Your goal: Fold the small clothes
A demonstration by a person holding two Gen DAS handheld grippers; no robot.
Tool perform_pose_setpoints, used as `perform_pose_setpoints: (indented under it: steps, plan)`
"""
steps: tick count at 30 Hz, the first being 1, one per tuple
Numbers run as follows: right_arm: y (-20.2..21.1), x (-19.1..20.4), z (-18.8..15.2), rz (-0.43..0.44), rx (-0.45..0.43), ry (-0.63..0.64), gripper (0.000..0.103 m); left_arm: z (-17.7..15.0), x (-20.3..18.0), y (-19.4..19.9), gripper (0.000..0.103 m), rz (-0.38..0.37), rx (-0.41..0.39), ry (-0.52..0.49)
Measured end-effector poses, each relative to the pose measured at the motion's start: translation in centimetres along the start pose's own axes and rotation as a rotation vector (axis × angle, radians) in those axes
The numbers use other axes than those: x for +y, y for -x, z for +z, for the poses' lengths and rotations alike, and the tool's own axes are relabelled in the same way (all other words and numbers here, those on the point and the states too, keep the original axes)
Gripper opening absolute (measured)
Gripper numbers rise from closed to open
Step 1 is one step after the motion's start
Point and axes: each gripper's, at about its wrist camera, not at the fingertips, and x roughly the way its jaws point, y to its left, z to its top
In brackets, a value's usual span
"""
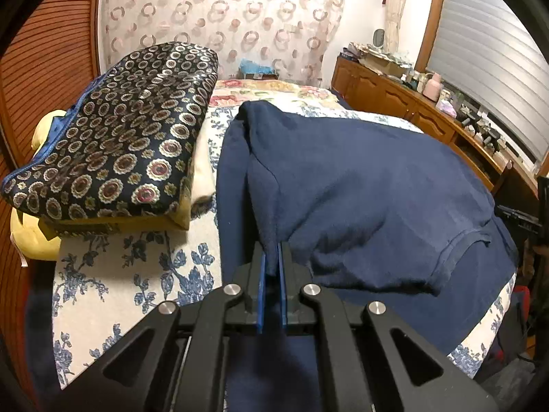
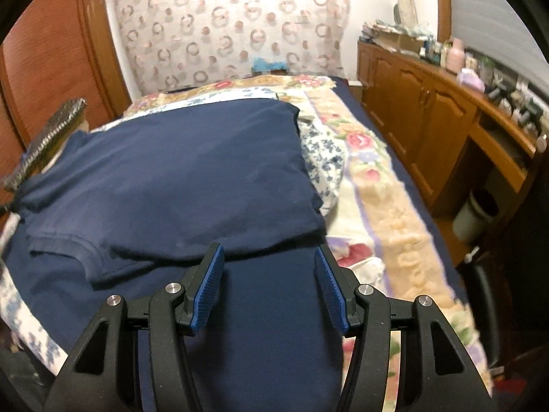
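A patterned cushion [image 1: 113, 137] sits on the bed [image 1: 113, 274], just left of the navy shirt [image 1: 360, 189]; the shirt lies spread over the middle of the bed, partly folded, one layer doubled over another; at the shirt's near left fold the left hand-held gripper [image 1: 272, 257] is clamped on a pinch of navy cloth, blue pads together; over the shirt's near right edge the right hand-held gripper [image 2: 269, 257] hovers with jaws apart, nothing between them; right of the shirt, beyond the bed, stands a wooden cabinet [image 2: 429, 130].
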Motion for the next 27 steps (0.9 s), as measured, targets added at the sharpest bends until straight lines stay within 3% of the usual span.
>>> perform_pose_setpoints:
  steps: [8,11,13,16,19,27]
  plan:
    - [-1.8,0.2,0.9,-0.02,0.026,-0.02,0.053,-0.1,-0.4,-1.0,0.004,0.0,0.032,-0.015]
    - [-1.7,0.4,1.1,-0.056,0.015,-0.003,0.043,-0.1,-0.7,-1.1,0.004,-0.003,0.035,-0.025]
    - [-1.6,0.3,1.3,-0.09,0.003,0.013,0.024,0.0,-0.9,-0.8,0.004,-0.013,0.025,-0.036]
    - [-1.1,0.3,1.5,-0.081,-0.02,0.027,0.006,0.3,-1.0,-0.3,0.004,-0.017,0.003,-0.044]
    - [-0.3,0.6,1.9,-0.073,-0.06,0.047,0.001,0.8,-1.0,0.9,0.004,-0.03,-0.033,-0.033]
    - [4.5,1.8,3.5,-0.047,-0.182,0.085,0.0,2.0,0.0,4.8,0.004,-0.056,-0.124,-0.025]
